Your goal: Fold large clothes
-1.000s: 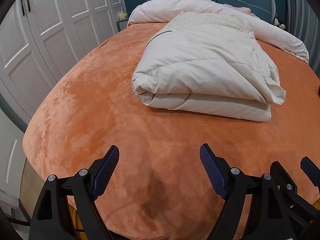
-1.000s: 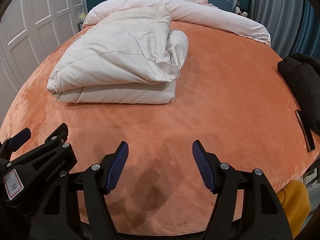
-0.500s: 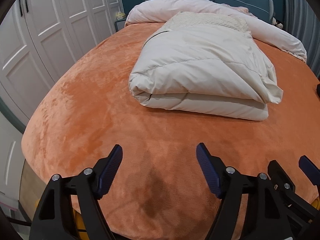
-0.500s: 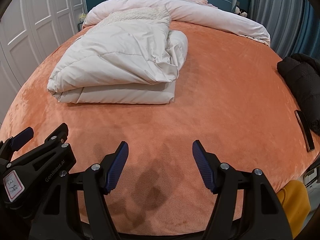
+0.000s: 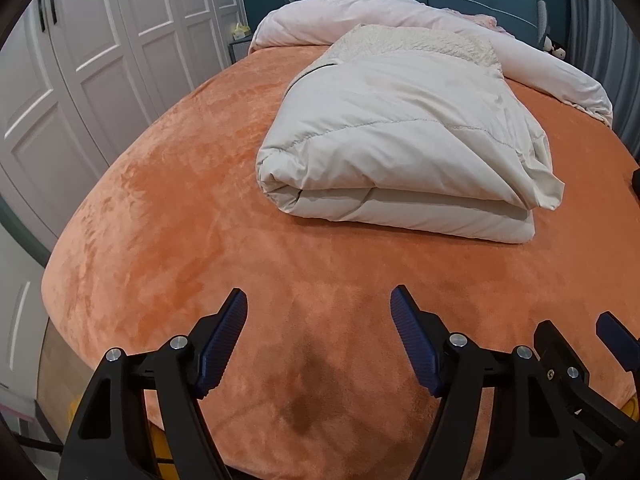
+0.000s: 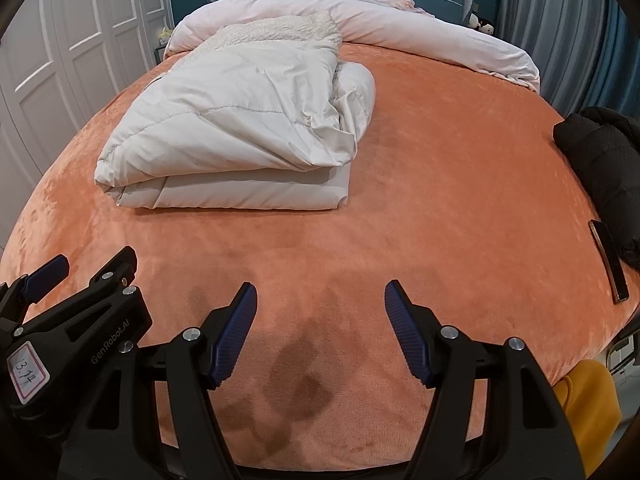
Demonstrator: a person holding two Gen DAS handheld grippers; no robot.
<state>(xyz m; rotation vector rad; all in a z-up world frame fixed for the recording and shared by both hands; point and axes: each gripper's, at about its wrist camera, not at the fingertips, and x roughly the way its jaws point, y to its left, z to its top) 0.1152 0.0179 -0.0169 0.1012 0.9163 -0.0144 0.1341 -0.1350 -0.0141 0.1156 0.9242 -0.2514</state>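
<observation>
A cream padded coat (image 5: 400, 148) lies folded in a thick stack on the orange bed (image 5: 180, 220), its fleecy collar end toward the headboard. It also shows in the right wrist view (image 6: 240, 128), left of centre. My left gripper (image 5: 318, 336) is open and empty above the bed's near edge, well short of the coat. My right gripper (image 6: 320, 328) is open and empty beside it, also short of the coat. Each gripper shows at the edge of the other's view.
A pale pink duvet (image 5: 420, 16) is bunched along the blue headboard. A black jacket (image 6: 600, 168) and a phone (image 6: 610, 266) lie at the bed's right edge. White wardrobe doors (image 5: 80, 60) stand to the left. A yellow object (image 6: 588, 404) sits below the bed's right corner.
The left gripper has shifted slightly, so the coat sits a little further left and lower in its view. The right wrist view is almost unchanged. Both grippers stay open.
</observation>
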